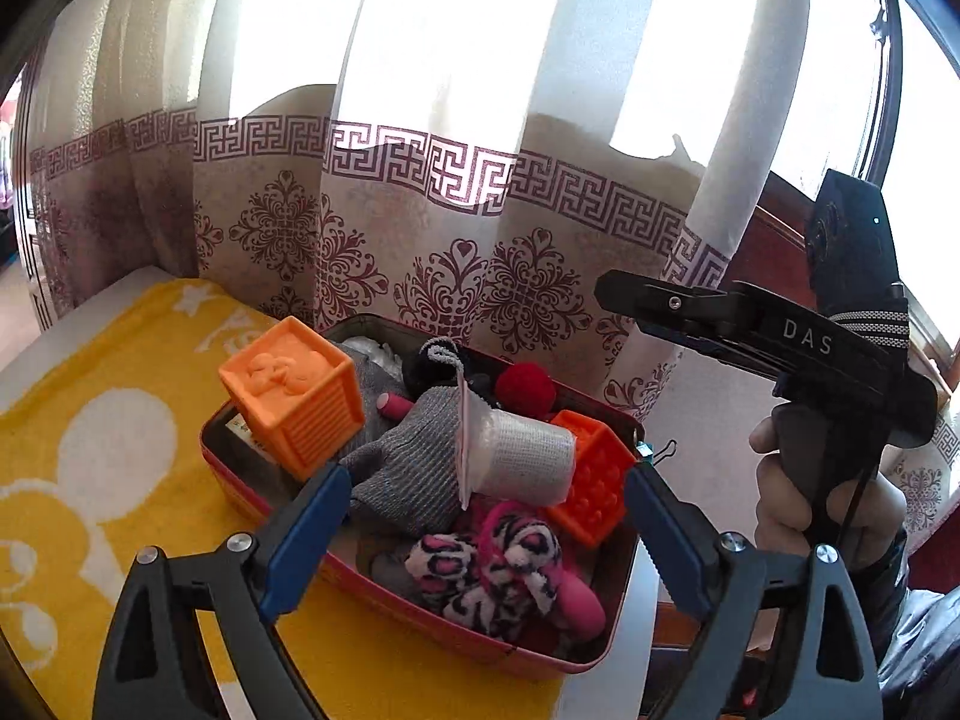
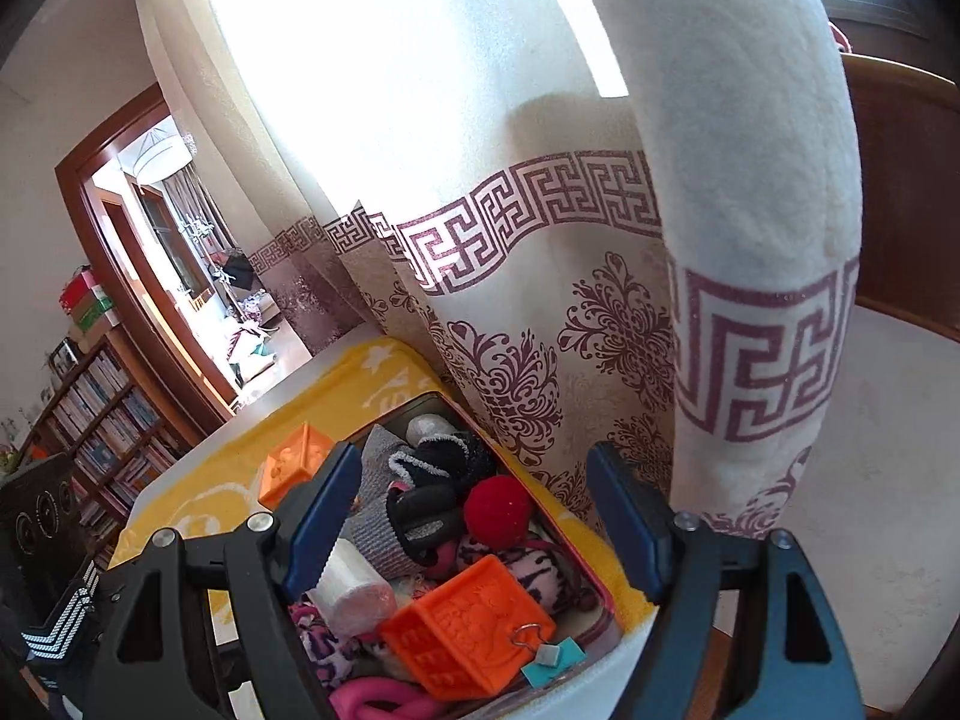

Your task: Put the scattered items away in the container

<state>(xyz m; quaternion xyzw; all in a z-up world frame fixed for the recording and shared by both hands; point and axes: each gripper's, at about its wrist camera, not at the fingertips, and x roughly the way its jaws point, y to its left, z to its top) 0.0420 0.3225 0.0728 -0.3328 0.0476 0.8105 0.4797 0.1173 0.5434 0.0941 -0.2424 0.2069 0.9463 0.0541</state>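
A red tin container (image 1: pixel 240 468) sits on a yellow towel (image 1: pixel 90 420), filled with items. Inside lie a light orange cube (image 1: pixel 294 396), a grey sock (image 1: pixel 408 456), a white gauze roll (image 1: pixel 522 456), a red pompom (image 1: pixel 527 390), a darker orange cube (image 1: pixel 594 480) and a pink leopard plush (image 1: pixel 486 564). My left gripper (image 1: pixel 486 474) hovers over the tin, open wide, its pads clear of the roll. My right gripper (image 2: pixel 474 456) is open above the tin's right side, holding nothing. A teal binder clip (image 2: pixel 549 657) rests at the darker cube (image 2: pixel 474 618).
A patterned curtain (image 1: pixel 456 228) hangs right behind the tin. A hand (image 1: pixel 780 498) holds the right tool at the right. A wooden chair (image 2: pixel 900 180) stands behind the curtain, and a bookshelf (image 2: pixel 102 414) and a doorway (image 2: pixel 162 228) lie far left.
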